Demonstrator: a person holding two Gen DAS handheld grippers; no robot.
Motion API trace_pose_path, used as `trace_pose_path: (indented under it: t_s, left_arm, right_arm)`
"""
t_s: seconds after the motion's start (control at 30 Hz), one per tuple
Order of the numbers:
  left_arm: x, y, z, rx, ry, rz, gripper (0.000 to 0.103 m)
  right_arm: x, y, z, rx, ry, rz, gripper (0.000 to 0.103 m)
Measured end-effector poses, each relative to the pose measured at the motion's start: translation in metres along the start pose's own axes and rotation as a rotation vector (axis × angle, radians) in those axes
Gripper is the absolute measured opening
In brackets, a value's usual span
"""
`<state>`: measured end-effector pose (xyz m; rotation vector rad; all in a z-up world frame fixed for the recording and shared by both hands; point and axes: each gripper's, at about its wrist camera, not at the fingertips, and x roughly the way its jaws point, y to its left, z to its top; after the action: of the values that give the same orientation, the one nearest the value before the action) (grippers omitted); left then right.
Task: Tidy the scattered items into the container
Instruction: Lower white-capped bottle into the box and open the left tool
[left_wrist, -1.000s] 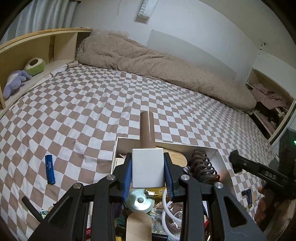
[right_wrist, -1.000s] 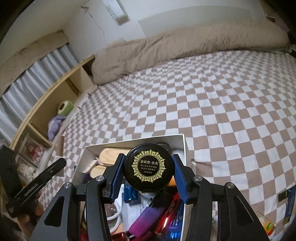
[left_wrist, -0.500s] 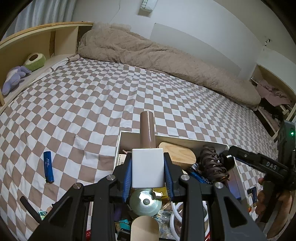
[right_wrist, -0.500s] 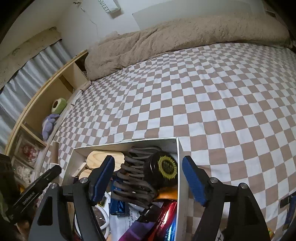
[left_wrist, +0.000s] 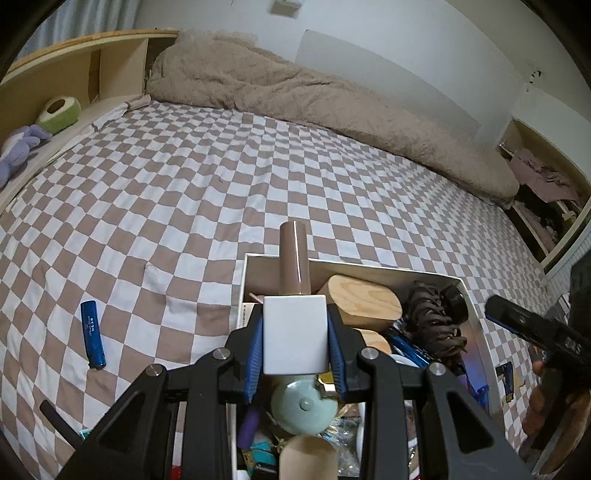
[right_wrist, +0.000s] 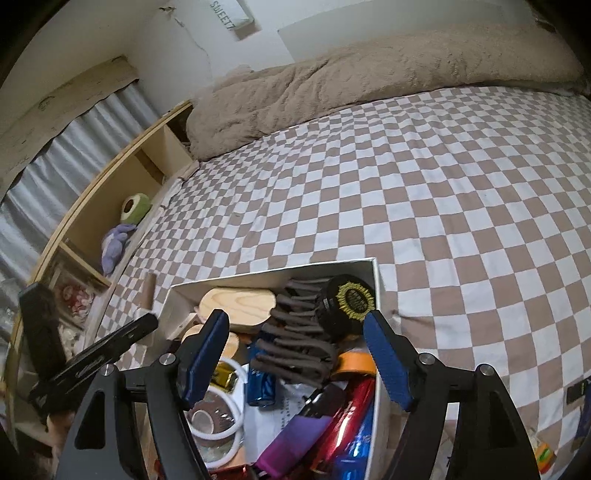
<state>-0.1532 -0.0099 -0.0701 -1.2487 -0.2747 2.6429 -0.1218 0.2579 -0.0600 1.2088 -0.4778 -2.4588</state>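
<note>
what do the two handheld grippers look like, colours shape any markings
Both the left gripper and the right gripper are matte black, angular linkage frames with silver pivot bolts. Each finger carries a ribbed blue pad. Seen from the left wrist view, the right gripper's black body bears faint white lettering.

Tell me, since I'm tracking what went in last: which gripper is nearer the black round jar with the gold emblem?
Right. The right gripper stands open just over the black jar in the box; the left gripper, holding a white bottle, is across the box.
</note>
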Motion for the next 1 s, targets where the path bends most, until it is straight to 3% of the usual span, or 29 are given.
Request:
trace_pose_path:
  t_s: [0.43,0.47,0.5,0.57,0.63,1.0]
  left_arm:
    - [0.022,-0.014,-0.011,0.052,0.068,0.016,0.031]
    - [0.023,-0.012,-0.011,0.046,0.070,0.021,0.036]
    - [0.023,-0.010,-0.011,0.039,0.069,0.018,0.047]
    - [0.020,-0.007,-0.011,0.018,0.067,-0.029,0.055]
    - [0.016,-0.008,-0.011,0.027,0.049,-0.006,0.064]
    - [0.004,-0.019,-0.023,0.128,0.011,0.081,0.065]
  right_arm:
    - [-0.003,0.020,-0.008,-0.057,0.013,0.012,0.075]
    - [-0.004,0.020,-0.008,-0.057,0.012,0.016,0.075]
    - [-0.005,0.020,-0.008,-0.055,0.010,0.019,0.075]
    - [-0.006,0.018,-0.008,-0.053,0.007,0.020,0.075]
    - [-0.007,0.017,-0.008,-0.049,0.005,0.023,0.075]
    - [-0.013,0.015,-0.011,-0.031,-0.008,0.028,0.075]
